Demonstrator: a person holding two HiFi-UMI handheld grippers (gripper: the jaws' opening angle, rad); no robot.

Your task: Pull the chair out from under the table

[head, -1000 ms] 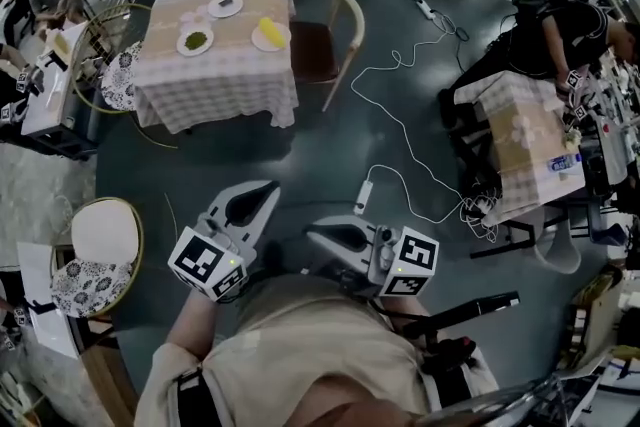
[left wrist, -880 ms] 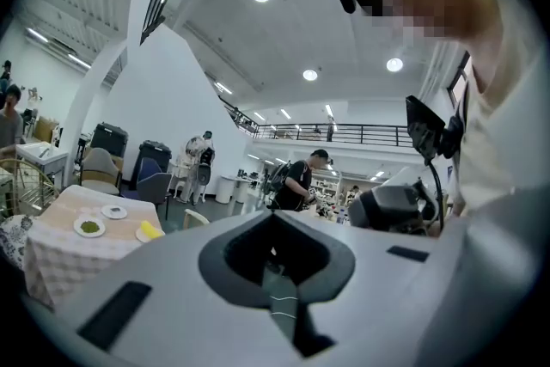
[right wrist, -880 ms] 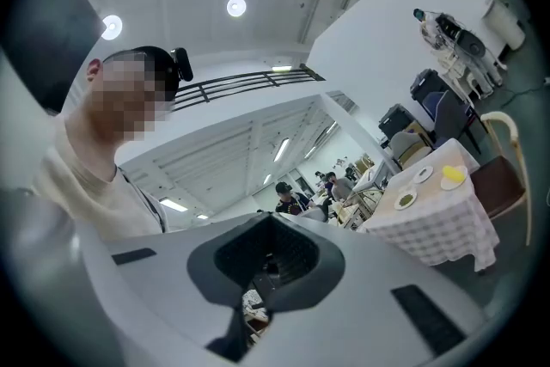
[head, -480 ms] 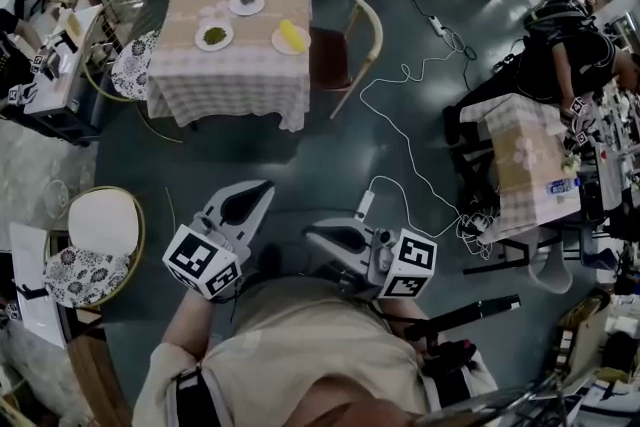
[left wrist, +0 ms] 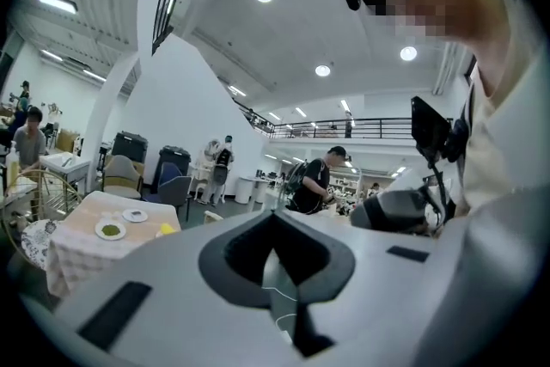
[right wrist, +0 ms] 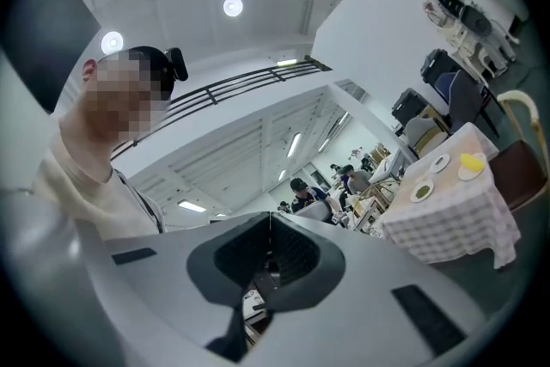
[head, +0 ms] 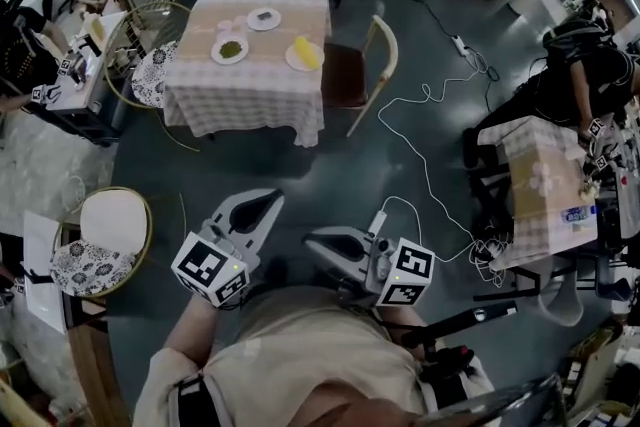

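Note:
The chair (head: 355, 70), with a dark seat and a curved pale wooden back, stands tucked at the right side of a table (head: 245, 100) under a checked cloth. In the right gripper view, the same chair (right wrist: 520, 168) shows at the far right beside the table (right wrist: 455, 223). My left gripper (head: 272, 199) and right gripper (head: 310, 237) are held close to my body, well short of the chair. Both are shut with nothing between their jaws. The table (left wrist: 82, 249) shows low at the left in the left gripper view.
Plates of food (head: 230, 48) sit on the table. A white cable with a power strip (head: 377, 220) runs over the dark floor between me and the chair. A round gold-framed chair (head: 110, 225) stands at left, another table (head: 540, 185) at right. People work around the room's edges.
In the head view the table and chair have drifted to the right and down and look slightly nearer. Both grippers stay shut in front of my body.

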